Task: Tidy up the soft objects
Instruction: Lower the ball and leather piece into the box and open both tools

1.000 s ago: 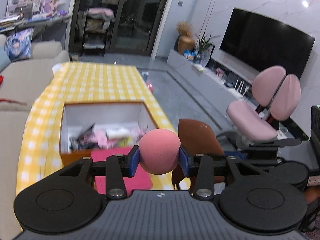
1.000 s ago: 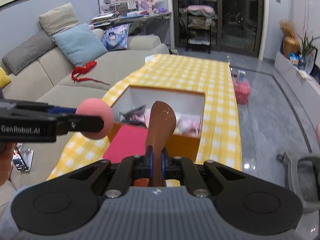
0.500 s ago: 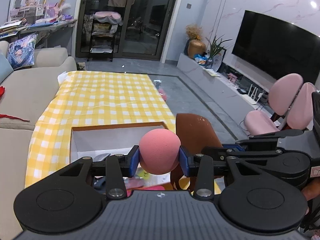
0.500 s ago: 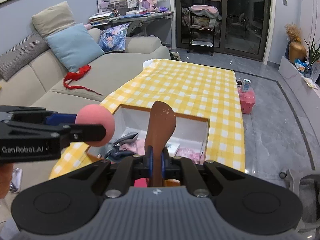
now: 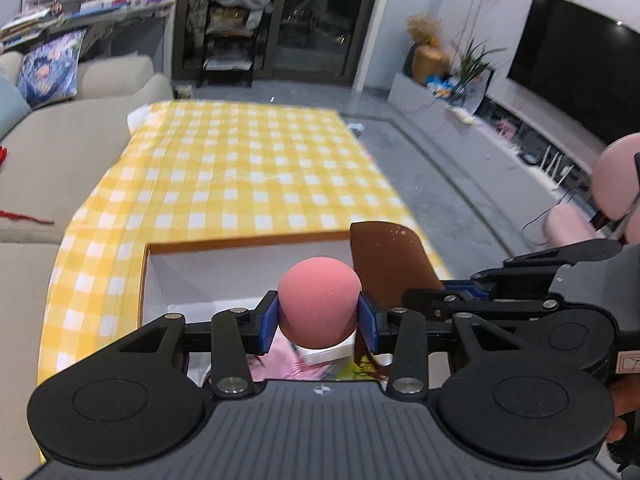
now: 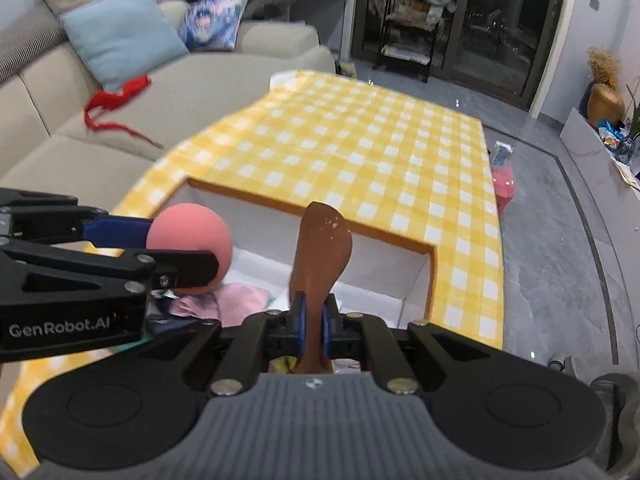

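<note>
Left wrist view is showing the left gripper (image 5: 319, 317) clamping a pink foam ball (image 5: 318, 304) across its middle, the blue pads partly spread and pressing on either side so the round thing is not rolling out. Just to its right the right gripper (image 6: 313, 325) is pinching a thin brown flat piece (image 6: 321, 258) edge-on, its jaws nearly shut on the narrow lower end so the wider end is standing up clear of the pads. Both are hanging over the open box (image 5: 244, 258), which is sitting on the yellow checked cloth (image 5: 240, 172) and is already holding pink fabric and other soft bits in its near part; judging by that, both things are being carried here to be dropped in. The box's orange rim is running close ahead of the ball and along the right of the brown piece, with white inner walls below, while the far half of the floor is looking bare, so there is room to let go. The two grippers are sitting close side by side, which is leaving little slack between them; the couch (image 6: 224, 76) is lying well apart.
</note>
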Available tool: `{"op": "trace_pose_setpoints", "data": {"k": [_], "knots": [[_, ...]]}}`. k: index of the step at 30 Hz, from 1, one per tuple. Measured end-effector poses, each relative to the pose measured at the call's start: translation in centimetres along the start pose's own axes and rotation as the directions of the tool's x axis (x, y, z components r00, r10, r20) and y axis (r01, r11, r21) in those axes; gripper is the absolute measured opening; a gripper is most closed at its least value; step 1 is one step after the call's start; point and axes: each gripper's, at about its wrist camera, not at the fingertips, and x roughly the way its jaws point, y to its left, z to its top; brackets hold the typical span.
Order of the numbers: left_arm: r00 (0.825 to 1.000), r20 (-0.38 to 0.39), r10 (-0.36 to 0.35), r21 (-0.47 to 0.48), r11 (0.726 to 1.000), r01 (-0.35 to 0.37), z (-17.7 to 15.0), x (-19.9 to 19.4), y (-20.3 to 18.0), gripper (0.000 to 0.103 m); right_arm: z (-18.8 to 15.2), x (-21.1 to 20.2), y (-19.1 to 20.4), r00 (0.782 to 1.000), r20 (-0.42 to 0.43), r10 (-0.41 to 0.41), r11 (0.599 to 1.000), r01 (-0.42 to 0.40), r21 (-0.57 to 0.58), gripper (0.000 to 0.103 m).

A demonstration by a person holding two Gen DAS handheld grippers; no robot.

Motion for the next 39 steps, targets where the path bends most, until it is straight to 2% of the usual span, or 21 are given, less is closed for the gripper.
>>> {"op": "trace_pose_setpoints", "data": {"k": [5,12,17,19,21,23,27,28,32,39], "knots": [[0.997,-0.074,0.038,0.002,0.999,-0.038,-0.5,3.4,0.8,0.047,-0.2,4.3,-0.2,0.997,-0.067,-0.031,0.999,0.029,-0.032,0.005],[0.988,-0.129,0.087,-0.016,0.996,-0.090,-1.2,6.4,1.5,0.048,-0.3,8.0,0.5,0.988,-0.120,-0.093,0.991,0.080,-0.110,0.006],[0.976,-0.185,0.113,-0.035,0.992,-0.121,-1.8,7.8,1.9,0.050,-0.7,8.9,0.6,0.983,-0.146,-0.108,0.987,0.088,-0.138,0.019],[0.973,-0.198,0.116,-0.047,0.991,-0.128,-1.9,8.1,2.2,0.051,-0.9,9.1,0.7,0.980,-0.156,-0.120,0.984,0.097,-0.148,0.021],[0.972,-0.198,0.126,-0.049,0.989,-0.139,-2.1,8.0,2.2,0.054,-1.1,9.2,0.7,0.980,-0.164,-0.116,0.984,0.091,-0.153,0.027],[0.970,-0.198,0.140,-0.054,0.987,-0.153,-2.1,8.1,2.2,0.060,-1.2,9.1,0.8,0.980,-0.162,-0.117,0.982,0.089,-0.169,0.036],[0.975,-0.172,0.142,-0.060,0.986,-0.155,-2.0,7.5,2.2,0.075,-1.3,8.6,1.0,0.980,-0.154,-0.123,0.978,0.094,-0.186,0.046],[0.974,-0.169,0.148,-0.062,0.985,-0.160,-1.8,7.4,2.2,0.076,-1.3,8.4,1.0,0.981,-0.149,-0.122,0.978,0.094,-0.186,0.050],[0.977,-0.158,0.143,-0.082,0.984,-0.158,-1.5,6.4,2.2,0.076,-1.2,7.6,1.0,0.983,-0.140,-0.121,0.979,0.094,-0.184,0.051],[0.984,-0.094,0.153,-0.107,0.981,-0.163,-1.2,3.2,1.5,0.076,-0.7,4.7,1.1,0.986,-0.114,-0.122,0.979,0.101,-0.178,0.058]]}}
